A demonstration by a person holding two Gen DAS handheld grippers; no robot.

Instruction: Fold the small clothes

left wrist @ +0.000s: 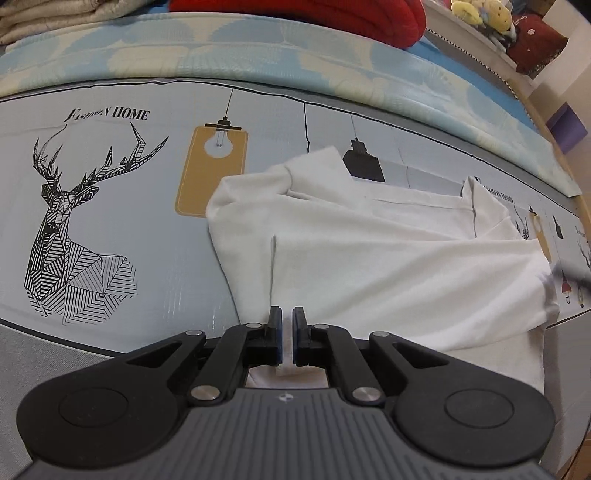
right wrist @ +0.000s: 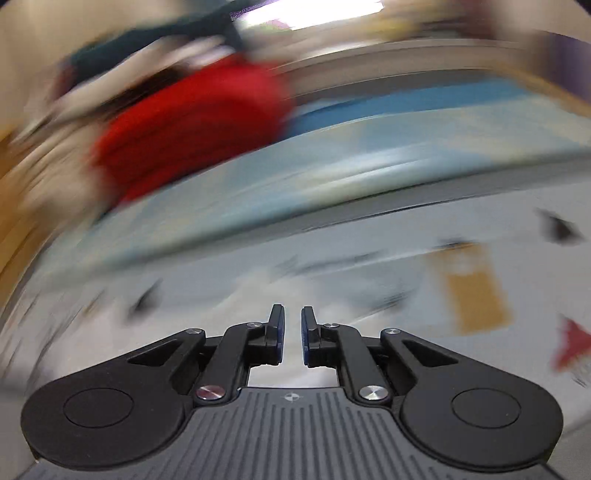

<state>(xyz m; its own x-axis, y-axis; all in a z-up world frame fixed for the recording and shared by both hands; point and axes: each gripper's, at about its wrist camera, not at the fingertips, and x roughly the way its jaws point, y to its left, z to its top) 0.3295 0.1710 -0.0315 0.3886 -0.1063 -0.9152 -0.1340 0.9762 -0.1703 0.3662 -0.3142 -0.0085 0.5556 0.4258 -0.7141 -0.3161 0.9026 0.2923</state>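
The white shirt point(left wrist: 369, 258) lies rumpled and part-folded on the printed mat point(left wrist: 110, 206), right of the deer print point(left wrist: 74, 229) and the tan lamp print point(left wrist: 210, 170). The left gripper point(left wrist: 287, 321) is pinched on a thin raised fold at the shirt's near edge; cloth shows between its pads. The right gripper point(right wrist: 292, 325) has its jaws nearly together with a narrow gap, and nothing can be seen between them. Its view is heavily smeared, so whether it touches cloth I cannot tell.

Risks, as I judge them: the left pinch holds only a thin ridge of fabric, so a quick pull could slip it free or drag a single layer and undo the fold. With the right side unheld, the shirt may swing or bunch and the fold come out crooked. The loose sleeve at the far left of the shirt could tuck under.

A red garment point(left wrist: 332, 18) and beige bedding point(left wrist: 44, 18) sit far back, stuffed toys point(left wrist: 480, 14) far right, all well apart. The mat left of the shirt is clear; nothing blocks the fold.
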